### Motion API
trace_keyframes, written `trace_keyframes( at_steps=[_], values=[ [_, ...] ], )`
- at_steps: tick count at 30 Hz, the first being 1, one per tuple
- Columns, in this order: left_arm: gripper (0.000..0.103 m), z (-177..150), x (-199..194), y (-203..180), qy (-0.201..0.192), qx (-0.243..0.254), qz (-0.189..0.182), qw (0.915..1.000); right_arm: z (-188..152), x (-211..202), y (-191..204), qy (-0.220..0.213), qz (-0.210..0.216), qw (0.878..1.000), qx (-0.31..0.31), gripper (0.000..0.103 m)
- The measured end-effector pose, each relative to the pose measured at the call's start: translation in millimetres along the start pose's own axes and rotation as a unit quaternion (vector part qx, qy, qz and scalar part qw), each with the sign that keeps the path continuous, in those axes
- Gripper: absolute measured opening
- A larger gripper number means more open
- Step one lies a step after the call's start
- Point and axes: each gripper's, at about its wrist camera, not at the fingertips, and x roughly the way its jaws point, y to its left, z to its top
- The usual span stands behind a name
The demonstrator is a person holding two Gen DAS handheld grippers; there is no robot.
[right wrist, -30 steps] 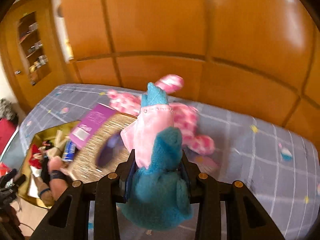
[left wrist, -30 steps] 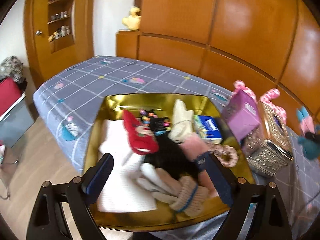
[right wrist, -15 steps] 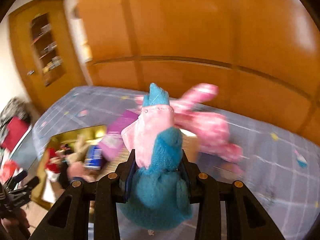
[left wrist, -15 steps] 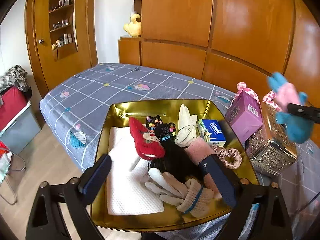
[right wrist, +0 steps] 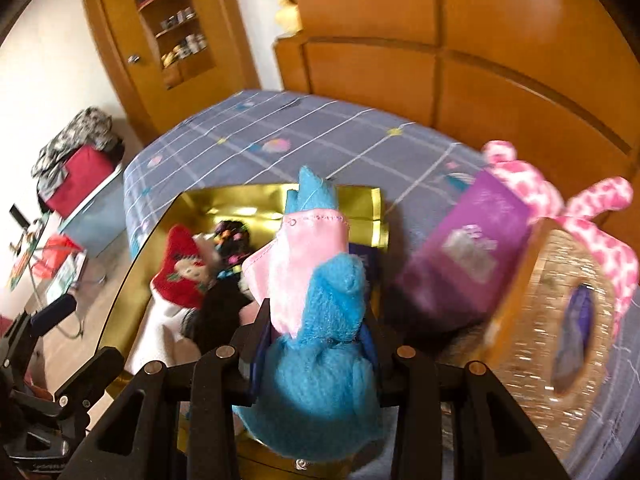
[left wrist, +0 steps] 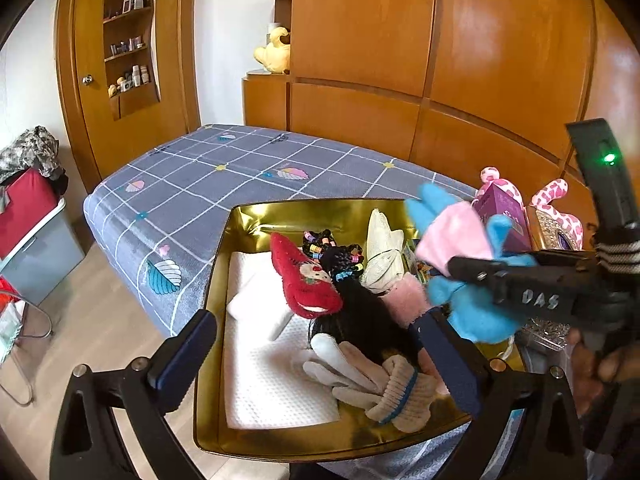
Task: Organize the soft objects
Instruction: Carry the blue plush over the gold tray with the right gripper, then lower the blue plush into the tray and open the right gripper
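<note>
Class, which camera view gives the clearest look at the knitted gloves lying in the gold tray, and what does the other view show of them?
The left wrist view: the knitted gloves lie sharp and mostly unobstructed at the near end of the gold tray. In the right wrist view they cannot be made out; the blue plush toy and motion blur cover that part of the tray.

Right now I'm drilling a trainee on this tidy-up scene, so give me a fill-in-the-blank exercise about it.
1. The right gripper is shut on a blue and ____ plush toy.
2. The gold tray sits on a ____.
3. The left gripper, above the tray, has its jaws ____.
4. The purple box leans against a glittery ____.

Missing words: pink; bed; open; box
</note>
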Motion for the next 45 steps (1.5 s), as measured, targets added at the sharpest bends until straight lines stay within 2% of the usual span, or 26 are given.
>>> trace_keyframes(
  at_steps=[3, 7, 20, 29, 33, 40, 41, 43, 44, 45],
  values=[
    [0.102, 0, 1, 2, -0.001, -0.002, 0.001, 1.0, -1, 10, 11, 0.004, 0.016, 1.0, -0.022, 0.038],
    [0.102, 1, 4, 6, 0.006, -0.005, 0.001, 1.0, -1, 23, 22, 0.011, 0.013, 0.999, -0.049, 0.038],
    [0.103, -2, 11, 11, 0.018, -0.017, 0.005, 0.9997, 21, 76, 23, 0.042, -0.068, 0.996, -0.045, 0.037],
    [0.103, -1, 10, 12, 0.017, -0.019, 0.009, 0.9996, 19, 50, 15, 0.015, -0.019, 1.0, -0.014, 0.047],
    [0.103, -2, 11, 12, 0.018, -0.023, 0.01, 0.9995, 14, 30, 16, -0.004, -0.009, 1.0, -0.02, 0.062],
    [0.103, -1, 9, 13, 0.014, -0.026, 0.011, 0.9995, 8, 0, 9, -0.03, -0.015, 0.999, -0.012, 0.063],
    [0.103, -1, 9, 13, 0.012, -0.026, 0.011, 0.9995, 5, 0, 11, -0.026, -0.01, 1.0, -0.014, 0.063],
    [0.103, 0, 7, 12, 0.009, -0.026, 0.012, 0.9996, 3, 4, 15, -0.021, -0.013, 0.999, -0.022, 0.05],
    [0.103, 0, 6, 12, 0.008, -0.026, 0.011, 0.9996, 1, 9, 18, -0.016, -0.023, 0.999, -0.031, 0.036],
    [0.103, 1, 5, 11, 0.007, -0.025, 0.01, 0.9996, 1, 14, 20, -0.013, -0.032, 0.999, -0.037, 0.034]
  ],
)
